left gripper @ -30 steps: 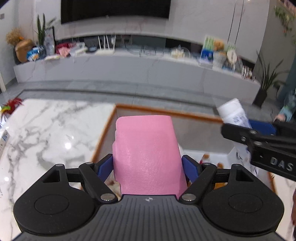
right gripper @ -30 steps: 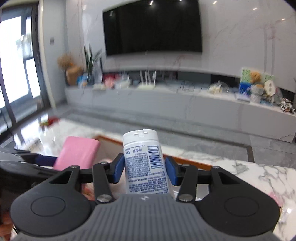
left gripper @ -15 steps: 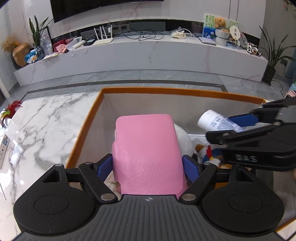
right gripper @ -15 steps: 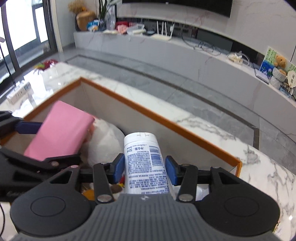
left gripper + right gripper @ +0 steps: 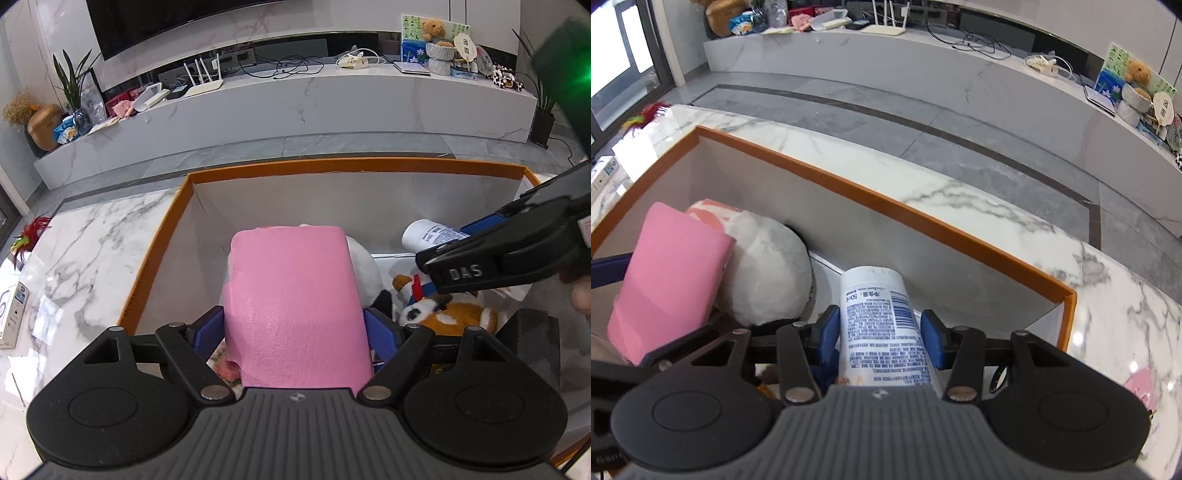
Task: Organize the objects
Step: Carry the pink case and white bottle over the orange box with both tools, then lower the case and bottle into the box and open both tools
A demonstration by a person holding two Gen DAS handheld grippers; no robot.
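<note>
Clamping a flat pink leather pouch (image 5: 295,302), the left gripper (image 5: 295,328) hangs over an orange-rimmed grey box (image 5: 332,164). Only this view shows an orange-and-white plush dog (image 5: 447,314) inside. The right gripper (image 5: 879,328) pinches a white printed tube (image 5: 879,317); its view alone reveals marble tabletop (image 5: 960,192) beyond.

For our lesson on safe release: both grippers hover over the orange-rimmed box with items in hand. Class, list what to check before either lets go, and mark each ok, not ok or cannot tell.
1. Left gripper grips the pink pouch: ok.
2. Right gripper grips the white bottle: ok.
3. Both items are above the box opening: ok.
4. Free floor space under the bottle: cannot tell.
5. Pouch clear of the white plush: not ok, they appear to touch.
6. Grippers clear of each other: ok.
</note>
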